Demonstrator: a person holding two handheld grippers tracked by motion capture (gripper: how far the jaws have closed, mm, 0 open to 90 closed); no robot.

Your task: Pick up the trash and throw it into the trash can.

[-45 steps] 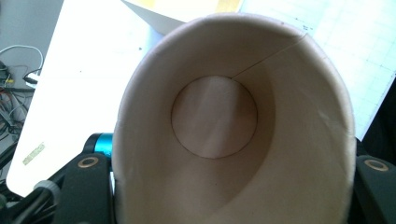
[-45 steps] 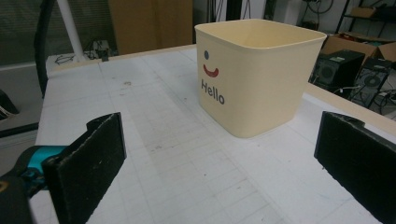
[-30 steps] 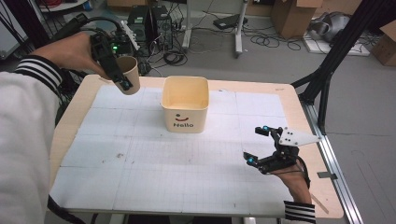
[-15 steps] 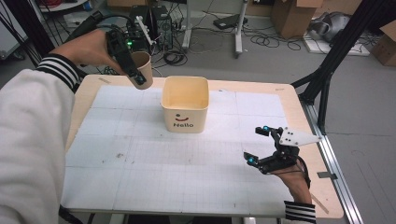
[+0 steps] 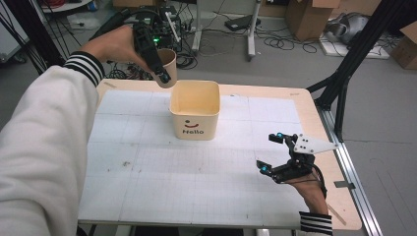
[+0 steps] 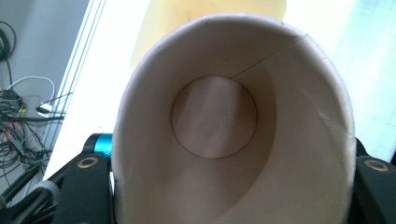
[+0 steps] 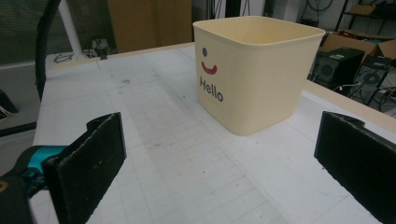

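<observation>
A brown paper cup (image 5: 167, 65) hangs in the air just left of and above the back-left corner of a cream square tub (image 5: 195, 109) printed "Hello". My left gripper (image 5: 158, 68) is shut on the cup. In the left gripper view the cup's empty inside (image 6: 215, 116) faces the camera, with the tub (image 6: 215, 11) beyond its rim. My right gripper (image 5: 271, 153) rests low over the table's right front, open, nothing between its pads (image 7: 88, 163). The tub (image 7: 254, 70) stands ahead of it.
The white gridded table (image 5: 147, 162) has a wooden border. Black frame legs (image 5: 339, 93) stand off its right edge. Cables and electronics (image 5: 162, 19) lie on the floor behind, with cardboard boxes (image 5: 305, 17) farther back.
My left gripper has carried the cup to the right and slightly up, from beyond the table's back-left corner to beside the tub's rim. The right gripper has stayed still.
</observation>
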